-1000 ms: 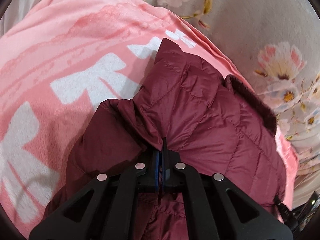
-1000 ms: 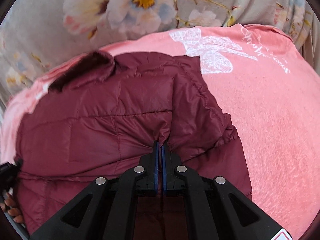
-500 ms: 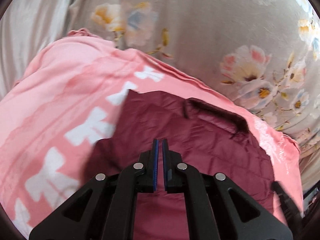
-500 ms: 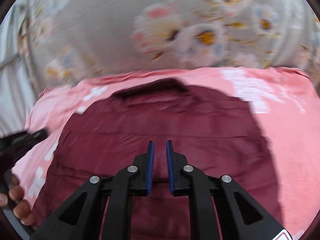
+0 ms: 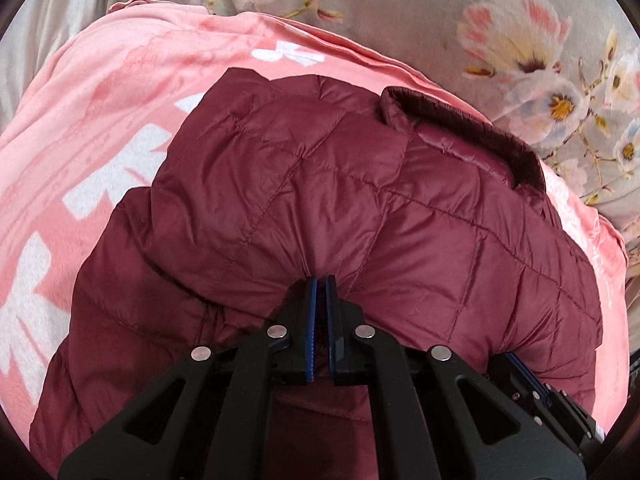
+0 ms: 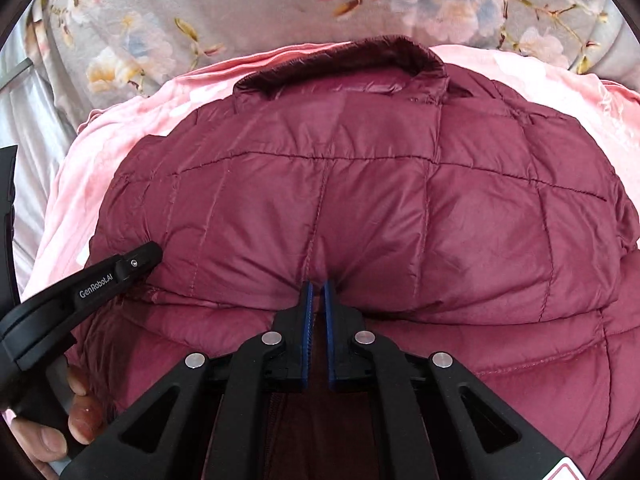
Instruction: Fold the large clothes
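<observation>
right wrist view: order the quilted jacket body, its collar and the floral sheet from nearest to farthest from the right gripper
1. Maroon quilted jacket body: directly at the right gripper, pinched between its fingers.
2. Jacket collar: straight ahead, at the jacket's far edge.
3. Floral sheet: beyond the collar, along the top.

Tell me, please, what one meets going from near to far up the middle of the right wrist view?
Right tool, pinching a fold of fabric → quilted maroon jacket → its dark collar → edge of the pink blanket → grey floral sheet.
</observation>
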Motion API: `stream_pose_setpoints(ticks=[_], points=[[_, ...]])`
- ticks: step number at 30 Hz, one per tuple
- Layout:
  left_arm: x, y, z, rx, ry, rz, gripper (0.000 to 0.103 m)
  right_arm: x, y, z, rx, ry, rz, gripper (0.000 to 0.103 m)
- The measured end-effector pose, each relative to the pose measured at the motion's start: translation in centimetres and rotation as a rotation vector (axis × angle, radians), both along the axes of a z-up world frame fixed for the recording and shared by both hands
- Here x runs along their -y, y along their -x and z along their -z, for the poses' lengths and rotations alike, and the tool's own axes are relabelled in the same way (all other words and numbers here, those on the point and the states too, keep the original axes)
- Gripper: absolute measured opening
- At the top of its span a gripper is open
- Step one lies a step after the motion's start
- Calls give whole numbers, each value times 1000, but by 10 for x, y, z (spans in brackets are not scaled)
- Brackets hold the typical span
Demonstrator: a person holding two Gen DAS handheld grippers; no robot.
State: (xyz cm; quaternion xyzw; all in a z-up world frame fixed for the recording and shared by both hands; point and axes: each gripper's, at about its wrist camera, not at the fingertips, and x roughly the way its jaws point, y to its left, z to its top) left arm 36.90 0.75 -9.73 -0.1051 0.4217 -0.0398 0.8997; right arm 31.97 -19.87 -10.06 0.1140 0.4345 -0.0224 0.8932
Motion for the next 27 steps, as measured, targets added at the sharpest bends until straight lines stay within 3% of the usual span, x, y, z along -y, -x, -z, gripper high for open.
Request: stream_pose_setpoints(ticks=[16,23,27], points=[[15,3,8,21,-106,11,3,0,4,4,-9,25,-12,2],[13,7,6,24,-103,21,4,6,19,0,-27,-40,-10,4],[1,10,-5,11,-37,25,4,21,36,-19,18,-37,-5,11]])
